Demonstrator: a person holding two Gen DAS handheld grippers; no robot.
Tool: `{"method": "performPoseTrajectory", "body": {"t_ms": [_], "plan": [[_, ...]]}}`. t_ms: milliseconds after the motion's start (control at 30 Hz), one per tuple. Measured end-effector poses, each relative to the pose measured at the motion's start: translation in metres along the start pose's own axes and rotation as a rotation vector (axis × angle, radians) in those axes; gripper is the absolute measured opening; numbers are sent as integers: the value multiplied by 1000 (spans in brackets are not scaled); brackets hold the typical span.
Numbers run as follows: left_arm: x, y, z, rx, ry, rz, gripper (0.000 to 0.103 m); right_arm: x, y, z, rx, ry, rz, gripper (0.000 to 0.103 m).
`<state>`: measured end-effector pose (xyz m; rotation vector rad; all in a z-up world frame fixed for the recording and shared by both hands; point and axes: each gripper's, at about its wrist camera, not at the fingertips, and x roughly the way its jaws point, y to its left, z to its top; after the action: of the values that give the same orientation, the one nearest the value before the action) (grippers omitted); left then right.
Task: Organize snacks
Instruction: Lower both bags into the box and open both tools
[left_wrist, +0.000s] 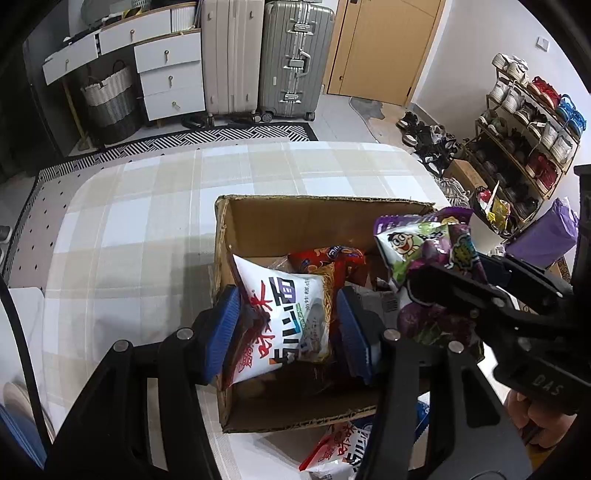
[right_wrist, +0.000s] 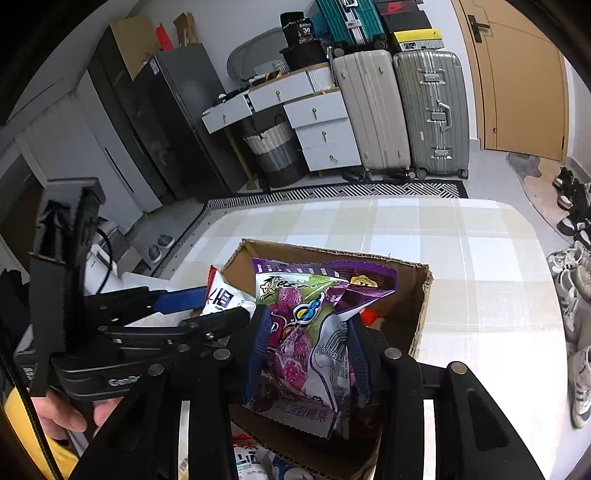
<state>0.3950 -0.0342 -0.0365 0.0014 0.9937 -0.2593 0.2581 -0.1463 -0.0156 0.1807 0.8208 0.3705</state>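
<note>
Over the cardboard box (left_wrist: 258, 229), left wrist view: left gripper (left_wrist: 288, 325) clamps a white noodle packet (left_wrist: 284, 314) above a red packet (left_wrist: 328, 258).
Table's (left_wrist: 147, 206) near edge: another white packet (left_wrist: 340, 454).
Right wrist view: right gripper (right_wrist: 306, 354) pinches a purple candy bag (right_wrist: 306, 332) above the box.

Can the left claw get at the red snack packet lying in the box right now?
Probably not yet. The left claw is shut on the white noodle packet, which sits directly in front of the red packet inside the cardboard box. It would need to release that first.
</note>
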Motion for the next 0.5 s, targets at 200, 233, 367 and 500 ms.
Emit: {"method": "performPoseTrajectory", "body": {"t_ms": [200,233,367,500], "plan": [[-14,3,1,1,-23,5,52,3,1,1,-12,21,-7,40],[-17,4,2,-2,-28,3,52,4,1,2,-13,21,-10,40],[-30,9,5,-14,-50,12,52,6,1,4,-16,29,-26,41],[-44,18,2,-44,-72,10,62,9,0,5,-11,46,-16,41]]}}
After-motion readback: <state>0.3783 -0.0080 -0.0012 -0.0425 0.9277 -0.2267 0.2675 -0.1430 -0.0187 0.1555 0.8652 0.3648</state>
